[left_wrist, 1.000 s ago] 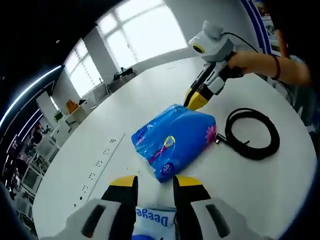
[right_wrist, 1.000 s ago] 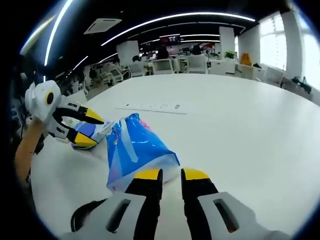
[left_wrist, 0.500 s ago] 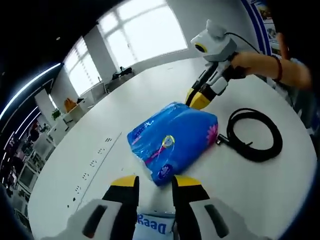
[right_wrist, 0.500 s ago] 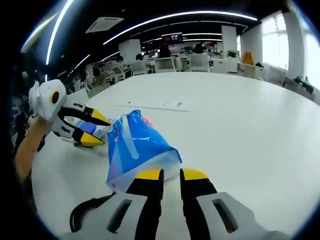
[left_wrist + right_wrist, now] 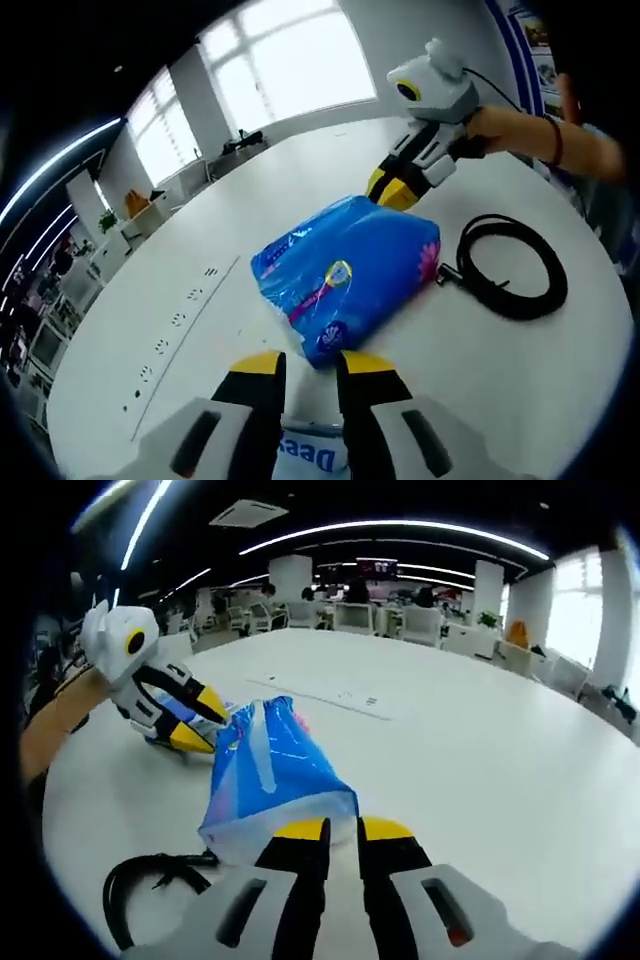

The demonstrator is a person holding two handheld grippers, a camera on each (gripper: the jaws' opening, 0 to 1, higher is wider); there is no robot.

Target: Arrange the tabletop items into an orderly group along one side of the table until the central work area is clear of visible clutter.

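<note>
On the white round worktop (image 5: pixel 200 270) a blue plastic-wrapped pack (image 5: pixel 345 275) lies near the middle, with a coiled black cable (image 5: pixel 510 265) just beside it toward the edge where the person stands. In the left gripper view, the left tool (image 5: pixel 305 362) has its yellow-tipped jaws narrowed onto a small white and blue packet (image 5: pixel 308 458) printed with blue letters, which sits between them low in the view; the tips come close to the near end of the blue pack. The right tool (image 5: pixel 395 188), held in a hand (image 5: pixel 490 130), meets the far end of the pack. In the right gripper view, the right tool (image 5: pixel 343 828) has its jaws nearly together with an edge of the blue pack (image 5: pixel 270 780) at their tips; whether they pinch the wrapper I cannot tell. A row of small dark marks (image 5: pixel 345 695) runs across the worktop beyond the pack.
</note>
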